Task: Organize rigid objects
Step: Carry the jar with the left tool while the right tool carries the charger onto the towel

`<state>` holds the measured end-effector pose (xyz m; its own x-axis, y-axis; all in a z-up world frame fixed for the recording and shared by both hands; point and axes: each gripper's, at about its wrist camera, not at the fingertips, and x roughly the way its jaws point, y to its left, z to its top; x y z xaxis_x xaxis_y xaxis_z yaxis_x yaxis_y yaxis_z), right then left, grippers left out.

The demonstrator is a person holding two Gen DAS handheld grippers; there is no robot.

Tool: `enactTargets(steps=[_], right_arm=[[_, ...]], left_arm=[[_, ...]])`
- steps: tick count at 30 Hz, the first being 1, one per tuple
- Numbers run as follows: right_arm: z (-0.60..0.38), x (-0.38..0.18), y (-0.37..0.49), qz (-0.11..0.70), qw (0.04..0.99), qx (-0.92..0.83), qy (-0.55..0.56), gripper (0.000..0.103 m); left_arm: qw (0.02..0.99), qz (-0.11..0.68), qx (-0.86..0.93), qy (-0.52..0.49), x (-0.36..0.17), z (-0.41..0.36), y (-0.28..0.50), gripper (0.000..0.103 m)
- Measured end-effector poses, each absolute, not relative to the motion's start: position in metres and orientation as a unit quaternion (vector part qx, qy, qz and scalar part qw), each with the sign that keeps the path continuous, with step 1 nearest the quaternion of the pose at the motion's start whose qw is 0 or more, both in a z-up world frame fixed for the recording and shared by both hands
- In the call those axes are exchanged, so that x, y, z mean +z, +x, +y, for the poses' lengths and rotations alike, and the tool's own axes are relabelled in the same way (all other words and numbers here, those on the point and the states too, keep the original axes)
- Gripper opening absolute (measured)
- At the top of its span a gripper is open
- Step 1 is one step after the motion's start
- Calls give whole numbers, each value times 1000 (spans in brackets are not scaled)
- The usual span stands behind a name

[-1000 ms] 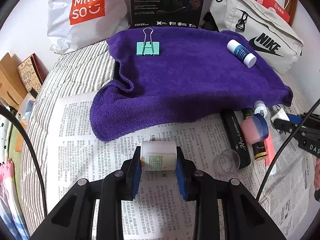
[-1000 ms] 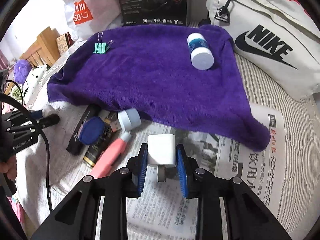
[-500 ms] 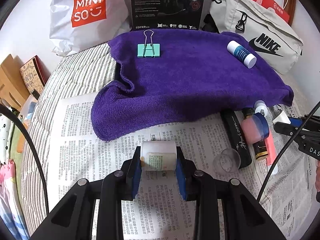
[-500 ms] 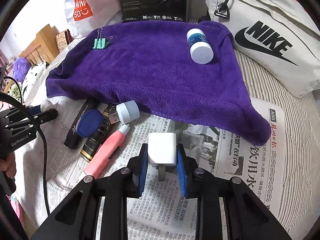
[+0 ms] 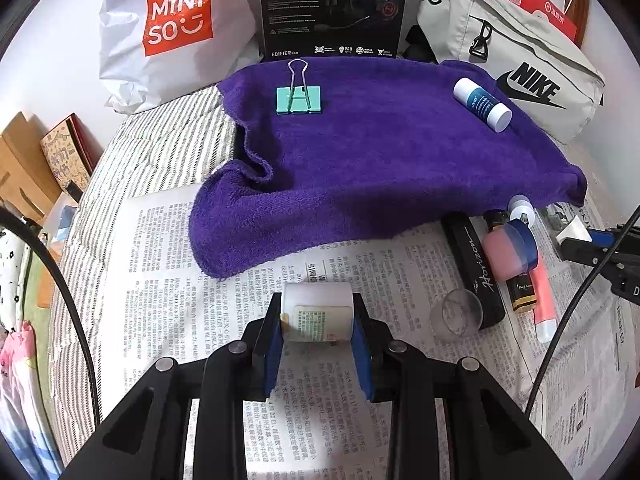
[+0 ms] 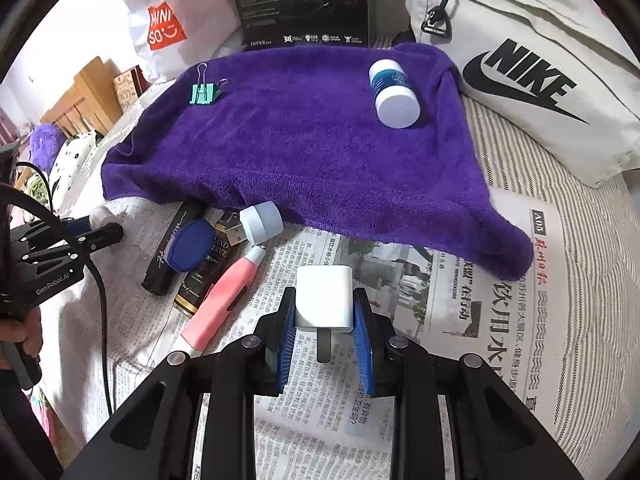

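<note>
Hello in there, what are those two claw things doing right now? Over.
Left gripper shut on a white bottle. Right gripper shut on a white plug. Purple towel ahead holds a binder clip and a blue tube; nothing in the way.

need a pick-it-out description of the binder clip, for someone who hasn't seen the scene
Find the purple towel spread over the striped bed, in front of the black Edifier box. Near the towel's far left corner lies the binder clip. Mint green with silver wire handles, it is the only flat thing on the towel; the only other thing there is a blue and white bottle at the right.
</note>
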<state>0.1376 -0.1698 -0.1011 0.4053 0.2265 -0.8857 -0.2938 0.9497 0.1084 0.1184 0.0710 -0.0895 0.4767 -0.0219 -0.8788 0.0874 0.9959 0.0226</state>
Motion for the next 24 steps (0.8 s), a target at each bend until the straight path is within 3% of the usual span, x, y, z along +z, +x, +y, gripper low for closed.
enactTargets(steps=[24], right_arm=[[-196,-71,129,498,852,164,11,27]], left_arm=[[871,487,-62,-12,-53,88,100,29]])
